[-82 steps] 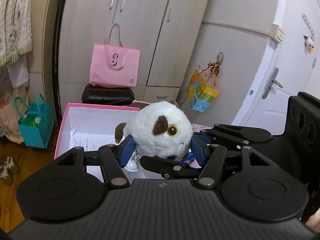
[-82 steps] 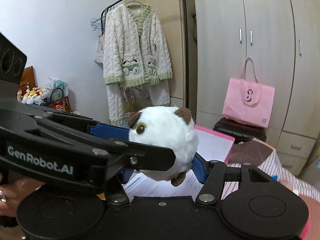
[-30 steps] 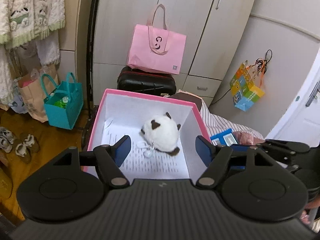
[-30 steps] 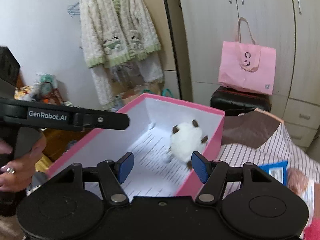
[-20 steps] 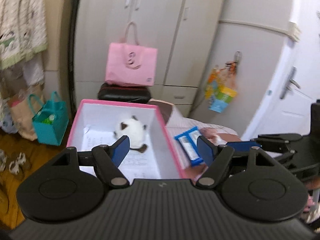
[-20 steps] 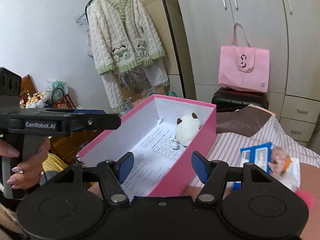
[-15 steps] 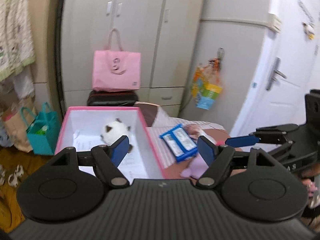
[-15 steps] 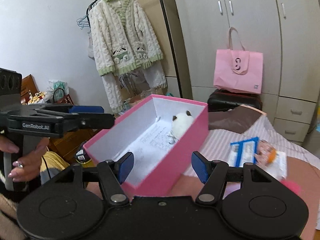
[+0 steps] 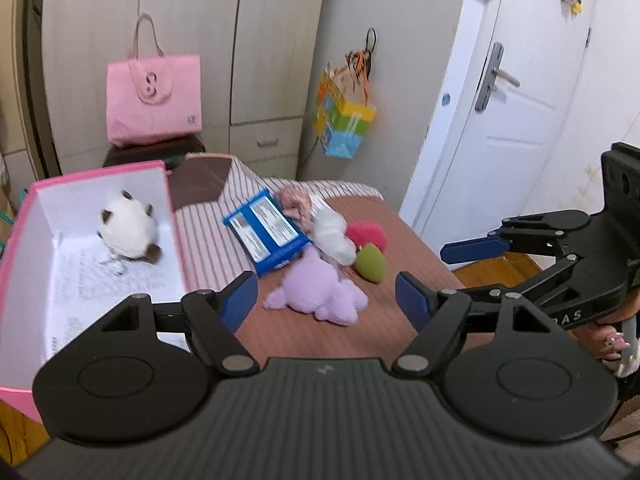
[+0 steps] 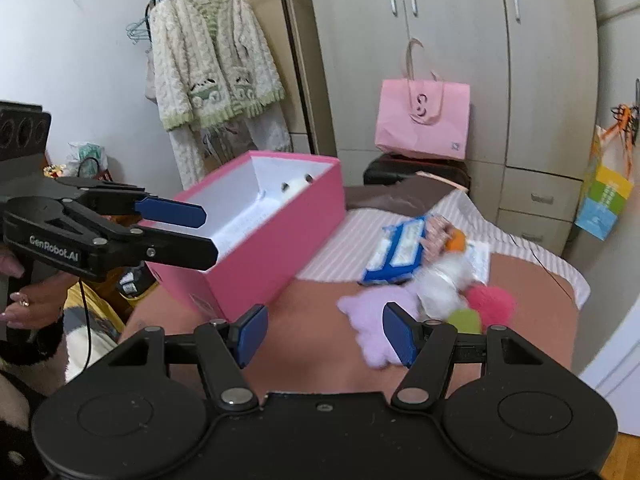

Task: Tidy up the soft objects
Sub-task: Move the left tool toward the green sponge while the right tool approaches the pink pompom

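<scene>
The pink box stands at the table's left, with a white plush with brown ears lying inside it. To its right lies a pile: a purple plush, a white plush, a pink fluffy ball, a green soft piece and a blue packet. My left gripper is open and empty above the purple plush. My right gripper is open too, with the purple plush just beyond its right finger. Each gripper shows in the other's view, the right gripper and the left gripper.
A pink tote bag sits on a black case before the wardrobe. A colourful bag hangs beside a white door. A cardigan hangs on a rack at the left. The table's right edge drops off near the door.
Both grippers let go of the white plush, which now lies in the box. Both have swung right and back, from the box to the pile. The left jaws stand slightly wider.
</scene>
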`<state>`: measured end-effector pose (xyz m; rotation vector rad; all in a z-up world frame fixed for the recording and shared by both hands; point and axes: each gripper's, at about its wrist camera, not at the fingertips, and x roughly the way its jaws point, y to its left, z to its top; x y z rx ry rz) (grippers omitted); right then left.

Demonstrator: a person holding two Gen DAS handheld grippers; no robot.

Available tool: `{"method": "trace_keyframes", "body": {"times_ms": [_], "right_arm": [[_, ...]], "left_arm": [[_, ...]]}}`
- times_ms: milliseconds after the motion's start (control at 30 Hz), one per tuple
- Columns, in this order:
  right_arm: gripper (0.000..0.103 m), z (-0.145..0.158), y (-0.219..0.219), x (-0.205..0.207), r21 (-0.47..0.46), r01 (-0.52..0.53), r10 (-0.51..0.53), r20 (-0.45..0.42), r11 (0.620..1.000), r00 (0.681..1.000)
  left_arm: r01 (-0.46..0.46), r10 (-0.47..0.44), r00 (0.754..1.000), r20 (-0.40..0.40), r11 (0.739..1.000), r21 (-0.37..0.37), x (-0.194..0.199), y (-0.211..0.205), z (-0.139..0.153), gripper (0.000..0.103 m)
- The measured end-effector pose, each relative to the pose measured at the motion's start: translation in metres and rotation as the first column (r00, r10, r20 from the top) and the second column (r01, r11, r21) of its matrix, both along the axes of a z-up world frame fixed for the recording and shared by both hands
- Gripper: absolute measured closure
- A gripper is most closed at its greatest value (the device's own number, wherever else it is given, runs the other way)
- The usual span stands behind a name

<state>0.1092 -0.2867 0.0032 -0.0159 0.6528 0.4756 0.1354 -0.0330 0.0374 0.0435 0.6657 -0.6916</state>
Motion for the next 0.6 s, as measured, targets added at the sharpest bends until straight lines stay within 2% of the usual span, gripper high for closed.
{"method": "trace_keyframes", "body": {"times_ms": [133,367,533,600], "right_arm": [[0.034,-0.013,-0.021,0.003,-0.018,0.033,-0.033,-0.007,0.999,0.999],[0.034,-0.027,-0.066,0.018,0.011,0.097,-0.097,-0.005,0.995,0.995],[0.034,-0.051,-0.083,0.047,0.033,0.142,-0.142,-0.007,0.989,0.990],[0.034,-0.062,-0.085,0.061,-0.005,0.165,-0.165,0.033,0.986,0.986]], "left_arm": [[0.015,-0.015,0.999,-0.030,1.000,0.014,0.008,-0.025,-0.011,0.028],[0.032,-0.031,0.998,-0.063,0.999,0.018,0.026,-0.067,-0.043,0.031],[0.019,-0.023,0.994,-0.103,0.999,-0.043,0.042,-0.097,-0.076,0.031],[0.014,-0.019,0.994,-0.109,0.999,-0.048,0.046,-0.111,-0.088,0.032]]}}
